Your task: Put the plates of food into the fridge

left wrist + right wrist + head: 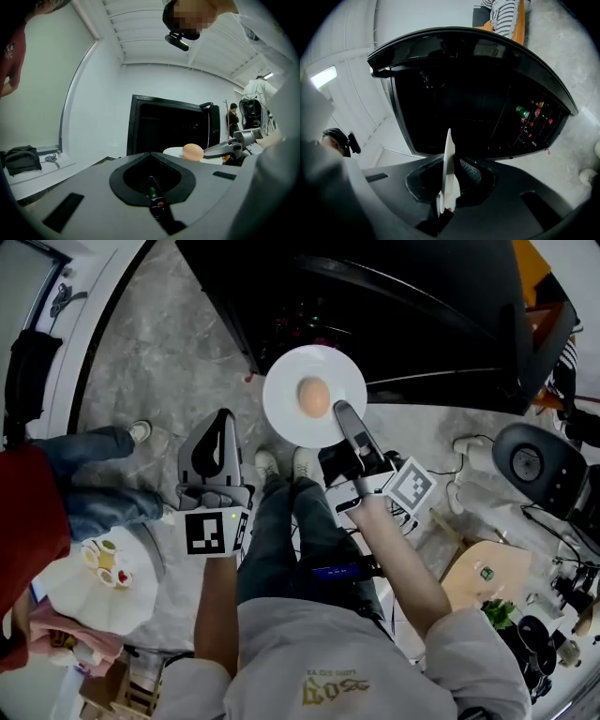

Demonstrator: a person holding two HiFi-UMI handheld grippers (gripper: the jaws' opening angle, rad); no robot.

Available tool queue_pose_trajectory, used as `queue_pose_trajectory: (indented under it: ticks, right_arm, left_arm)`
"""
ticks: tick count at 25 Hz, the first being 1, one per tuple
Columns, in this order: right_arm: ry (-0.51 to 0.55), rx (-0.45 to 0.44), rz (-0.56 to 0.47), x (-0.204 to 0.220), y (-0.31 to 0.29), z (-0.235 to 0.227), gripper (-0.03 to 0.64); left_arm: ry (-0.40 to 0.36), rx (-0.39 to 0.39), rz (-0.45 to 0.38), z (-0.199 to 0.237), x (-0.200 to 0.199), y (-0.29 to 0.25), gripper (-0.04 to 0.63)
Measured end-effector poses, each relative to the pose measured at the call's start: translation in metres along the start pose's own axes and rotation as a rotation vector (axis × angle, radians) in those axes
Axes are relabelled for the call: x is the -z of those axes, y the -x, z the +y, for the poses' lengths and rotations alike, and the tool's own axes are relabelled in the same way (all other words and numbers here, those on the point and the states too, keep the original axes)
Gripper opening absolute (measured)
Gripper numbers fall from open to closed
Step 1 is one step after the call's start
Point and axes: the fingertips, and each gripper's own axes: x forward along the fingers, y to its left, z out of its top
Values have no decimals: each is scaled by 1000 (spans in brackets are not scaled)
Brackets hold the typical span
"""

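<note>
A white plate carries a round tan bun. My right gripper is shut on the plate's near rim and holds it level in front of the open black fridge. In the right gripper view the plate shows edge-on between the jaws, facing the dark fridge interior. My left gripper hangs lower left of the plate, shut with nothing in it. The left gripper view shows the bun on the plate to the right, before the fridge.
Bottles stand in the fridge door shelf. A person in jeans stands at left beside a small white table with cups. A black chair, a wooden stool and cables lie at right.
</note>
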Motion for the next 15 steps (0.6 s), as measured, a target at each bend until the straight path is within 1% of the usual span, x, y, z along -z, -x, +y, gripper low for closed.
queue_pose_trajectory:
  ticks: [5, 11, 15]
  right_arm:
    - [-3, 11, 25, 6, -16, -16, 31]
    - [6, 22, 35, 2, 0, -30, 31]
    - [5, 39, 41, 1, -17, -46, 31]
  left_arm:
    - [12, -4, 7, 5, 17, -12, 6]
    - [1, 11, 12, -18, 34, -9, 6]
    - [8, 16, 33, -8, 52, -22, 6]
